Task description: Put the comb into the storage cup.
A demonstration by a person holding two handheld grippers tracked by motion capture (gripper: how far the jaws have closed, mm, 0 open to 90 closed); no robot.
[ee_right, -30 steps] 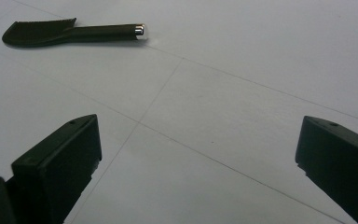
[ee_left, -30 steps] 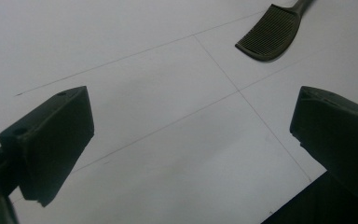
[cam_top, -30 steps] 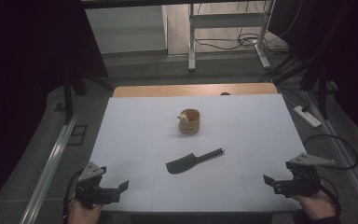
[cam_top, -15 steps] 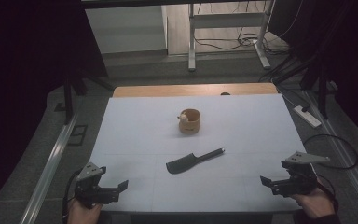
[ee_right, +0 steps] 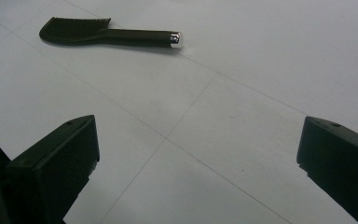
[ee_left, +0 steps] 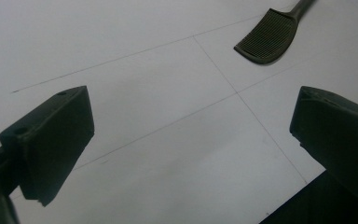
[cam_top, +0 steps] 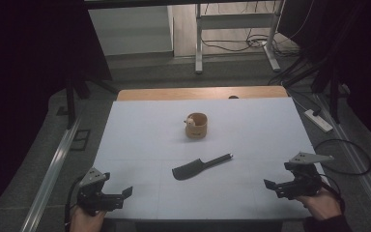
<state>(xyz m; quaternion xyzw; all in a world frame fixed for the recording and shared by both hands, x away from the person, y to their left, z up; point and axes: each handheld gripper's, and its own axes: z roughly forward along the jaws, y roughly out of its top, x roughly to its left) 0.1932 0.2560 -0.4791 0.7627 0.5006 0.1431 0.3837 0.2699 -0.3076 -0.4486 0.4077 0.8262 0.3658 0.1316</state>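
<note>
A white surface point(cam_top: 140, 135) with faint grid lines fills the middle of a dim room; a wooden strip point(cam_top: 174, 93) edges its far side. A black spatula point(cam_top: 200, 166) lies flat near the centre, with a wooden cup point(cam_top: 196, 125) beyond it. The left gripper point(cam_top: 118, 195) and right gripper point(cam_top: 273, 186) sit at the near corners, well apart from the spatula, jaws wide open and empty. Cables point(cam_top: 236, 46) trail across the grey floor point(cam_top: 140, 67) behind.

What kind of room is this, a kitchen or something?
More likely a lab or workshop: a bare white table, loose cables on the floor, and a hand-held gripper near a lone spatula.
</note>
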